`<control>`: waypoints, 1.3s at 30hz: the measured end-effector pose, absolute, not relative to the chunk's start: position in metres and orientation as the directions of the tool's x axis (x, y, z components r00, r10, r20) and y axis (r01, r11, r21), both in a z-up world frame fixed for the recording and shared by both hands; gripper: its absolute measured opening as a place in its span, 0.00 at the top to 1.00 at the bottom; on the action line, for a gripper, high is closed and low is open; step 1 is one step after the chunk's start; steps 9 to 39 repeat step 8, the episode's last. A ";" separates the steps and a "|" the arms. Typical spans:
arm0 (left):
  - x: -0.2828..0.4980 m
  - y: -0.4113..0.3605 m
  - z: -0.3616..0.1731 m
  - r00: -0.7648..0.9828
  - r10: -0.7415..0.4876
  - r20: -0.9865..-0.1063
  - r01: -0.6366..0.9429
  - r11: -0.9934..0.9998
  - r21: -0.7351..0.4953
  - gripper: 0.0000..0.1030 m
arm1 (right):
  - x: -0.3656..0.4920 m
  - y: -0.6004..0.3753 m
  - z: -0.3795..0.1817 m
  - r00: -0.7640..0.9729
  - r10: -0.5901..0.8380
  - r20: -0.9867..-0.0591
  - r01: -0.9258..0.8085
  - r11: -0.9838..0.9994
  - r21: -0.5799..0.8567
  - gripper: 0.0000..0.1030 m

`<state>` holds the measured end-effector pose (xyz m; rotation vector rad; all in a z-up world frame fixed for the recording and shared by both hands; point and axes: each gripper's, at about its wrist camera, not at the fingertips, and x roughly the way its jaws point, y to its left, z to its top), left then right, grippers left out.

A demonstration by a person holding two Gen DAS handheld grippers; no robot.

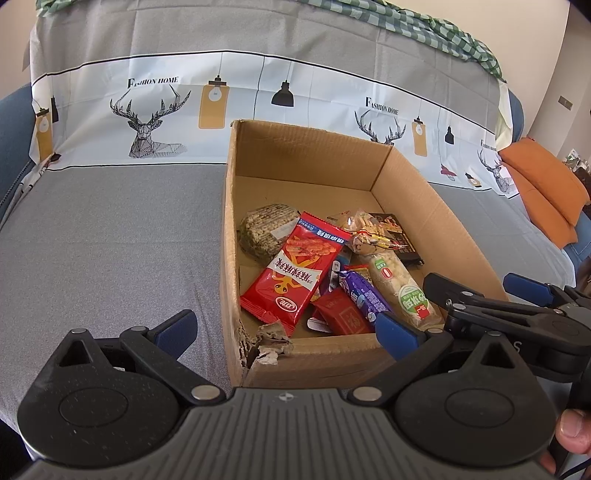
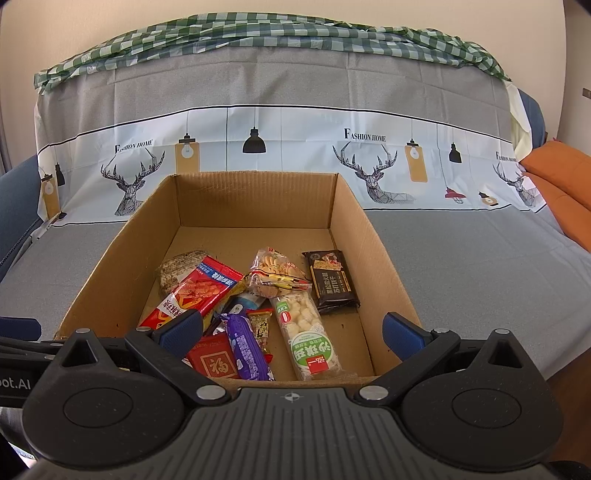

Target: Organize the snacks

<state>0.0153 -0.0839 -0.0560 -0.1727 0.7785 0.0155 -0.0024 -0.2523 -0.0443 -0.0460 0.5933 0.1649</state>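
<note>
One grey sofa carries one open cardboard box. Its far half is bare; the near half holds about nine snack packs, some overlapping, and its near-left corner is torn. The left tool and right tool both gape wide and empty at the box's near edge.

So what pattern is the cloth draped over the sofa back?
The draped cloth has a green and white check, clearest in the right wrist view.
</note>
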 end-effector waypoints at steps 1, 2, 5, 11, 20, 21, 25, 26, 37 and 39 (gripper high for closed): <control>0.015 -0.084 -0.056 0.713 -0.049 -0.699 -0.077 0.986 -0.148 0.01 | -0.002 -0.252 -0.045 0.816 0.142 -0.560 -0.168 0.986 0.005 0.01; 0.015 -0.084 -0.056 0.714 -0.050 -0.698 -0.076 0.986 -0.148 0.01 | -0.002 -0.252 -0.045 0.816 0.142 -0.560 -0.167 0.986 0.006 0.01; 0.014 -0.084 -0.053 0.728 -0.059 -0.683 -0.065 0.986 -0.154 0.00 | -0.003 -0.252 -0.044 0.818 0.142 -0.558 -0.167 0.986 0.006 0.01; 0.010 -0.086 -0.048 0.754 -0.065 -0.653 -0.045 0.988 -0.151 0.00 | -0.004 -0.254 -0.041 0.826 0.154 -0.542 -0.164 0.986 0.031 0.01; 0.010 -0.086 -0.048 0.754 -0.065 -0.653 -0.045 0.988 -0.151 0.00 | -0.004 -0.254 -0.041 0.826 0.154 -0.542 -0.164 0.986 0.031 0.01; 0.010 -0.086 -0.048 0.754 -0.065 -0.653 -0.045 0.988 -0.151 0.00 | -0.004 -0.254 -0.041 0.826 0.154 -0.542 -0.164 0.986 0.031 0.01; 0.010 -0.086 -0.048 0.754 -0.065 -0.653 -0.045 0.988 -0.151 0.00 | -0.004 -0.254 -0.041 0.826 0.154 -0.542 -0.164 0.986 0.031 0.01; 0.010 -0.086 -0.048 0.754 -0.065 -0.653 -0.045 0.988 -0.151 0.00 | -0.004 -0.254 -0.041 0.826 0.154 -0.542 -0.164 0.986 0.031 0.01; 0.010 -0.086 -0.048 0.754 -0.065 -0.653 -0.045 0.988 -0.151 0.00 | -0.004 -0.254 -0.041 0.826 0.154 -0.542 -0.164 0.986 0.031 0.01; 0.010 -0.086 -0.048 0.754 -0.065 -0.653 -0.045 0.988 -0.151 0.00 | -0.004 -0.254 -0.041 0.826 0.154 -0.542 -0.164 0.986 0.031 0.01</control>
